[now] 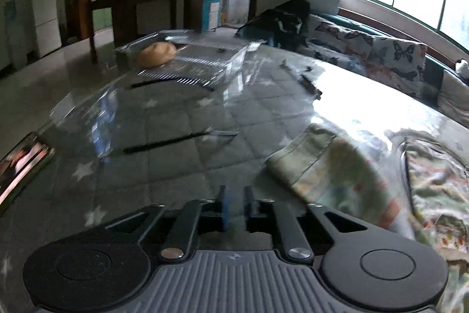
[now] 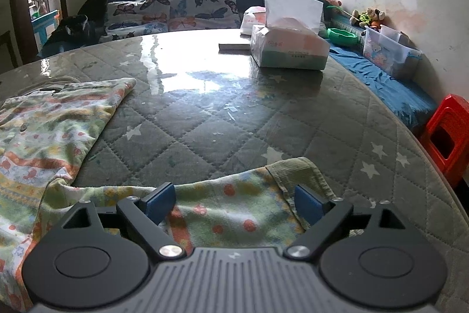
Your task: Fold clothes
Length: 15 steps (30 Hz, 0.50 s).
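A child's patterned shirt [image 2: 52,125], green and orange on pale cloth, lies spread on the quilted, glass-topped table [image 2: 222,119]. Its right sleeve with a green ribbed cuff [image 2: 296,175] lies under my right gripper [image 2: 234,198], which is open with the jaws wide apart over the sleeve. In the left wrist view the other sleeve [image 1: 325,163] and shirt body [image 1: 439,187] lie to the right. My left gripper [image 1: 236,192] is nearly closed, empty, above bare table left of that sleeve.
A tissue box [image 2: 290,49] stands at the far right of the table. A clear plastic tray with a bun [image 1: 156,53] sits far on the left side, a phone [image 1: 20,166] at the left edge. A sofa with butterfly cushions [image 2: 187,8] and a red stool [image 2: 445,137] flank the table.
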Available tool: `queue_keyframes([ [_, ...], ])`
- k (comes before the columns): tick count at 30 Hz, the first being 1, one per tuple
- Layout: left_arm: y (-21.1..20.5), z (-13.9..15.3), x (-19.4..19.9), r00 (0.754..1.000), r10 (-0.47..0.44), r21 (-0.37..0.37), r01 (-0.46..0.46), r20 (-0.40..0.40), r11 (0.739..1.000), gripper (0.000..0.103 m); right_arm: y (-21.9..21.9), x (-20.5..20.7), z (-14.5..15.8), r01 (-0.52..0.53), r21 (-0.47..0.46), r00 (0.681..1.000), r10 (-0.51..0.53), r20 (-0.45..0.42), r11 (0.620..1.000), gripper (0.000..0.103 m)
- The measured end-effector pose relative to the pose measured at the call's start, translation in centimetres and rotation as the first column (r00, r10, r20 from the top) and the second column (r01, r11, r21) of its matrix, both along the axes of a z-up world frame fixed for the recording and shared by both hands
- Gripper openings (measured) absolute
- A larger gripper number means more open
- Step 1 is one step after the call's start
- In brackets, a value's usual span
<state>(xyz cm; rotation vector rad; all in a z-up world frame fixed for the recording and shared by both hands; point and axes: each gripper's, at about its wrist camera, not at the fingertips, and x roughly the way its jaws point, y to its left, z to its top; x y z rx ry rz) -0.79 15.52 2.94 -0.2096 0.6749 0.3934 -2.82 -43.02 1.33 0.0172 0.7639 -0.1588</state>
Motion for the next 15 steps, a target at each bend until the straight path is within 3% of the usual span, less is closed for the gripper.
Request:
queue_keyframes([
  [3, -1.1, 0.2, 1.7, 1.0, -0.02, 0.014, 0.02, 0.002, 1.0, 0.045, -0.1, 0.0, -0.1, 0.008, 0.006, 1.0, -0.008, 0.0, 1.0, 0.093],
  [8, -2.1, -0.6, 4.4, 1.0, -0.013, 0.068, 0.013, -0.012, 0.998, 0.047, -0.1, 0.0, -0.1, 0.007, 0.006, 1.0, -0.007, 0.0, 1.0, 0.093],
  [10, -2.0, -1.1, 5.4, 1.0, -0.016, 0.08, 0.017, -0.011, 0.997, 0.041, -0.2, 0.0, -0.2, 0.008, 0.009, 1.0, -0.008, 0.001, 1.0, 0.094],
  [12, -2.3, -1.3, 5.4, 1.0, -0.02, 0.101, 0.021, -0.005, 0.995, 0.013, -0.3, 0.0, -0.2, 0.009, 0.012, 1.0, -0.009, 0.003, 1.0, 0.096],
  [15, -2.1, -1.0, 4.6, 1.0, 0.012, 0.108, -0.012, -0.002, 0.994, 0.007, -0.5, 0.0, -0.3, 0.01, 0.014, 1.0, -0.01, 0.005, 1.0, 0.096],
])
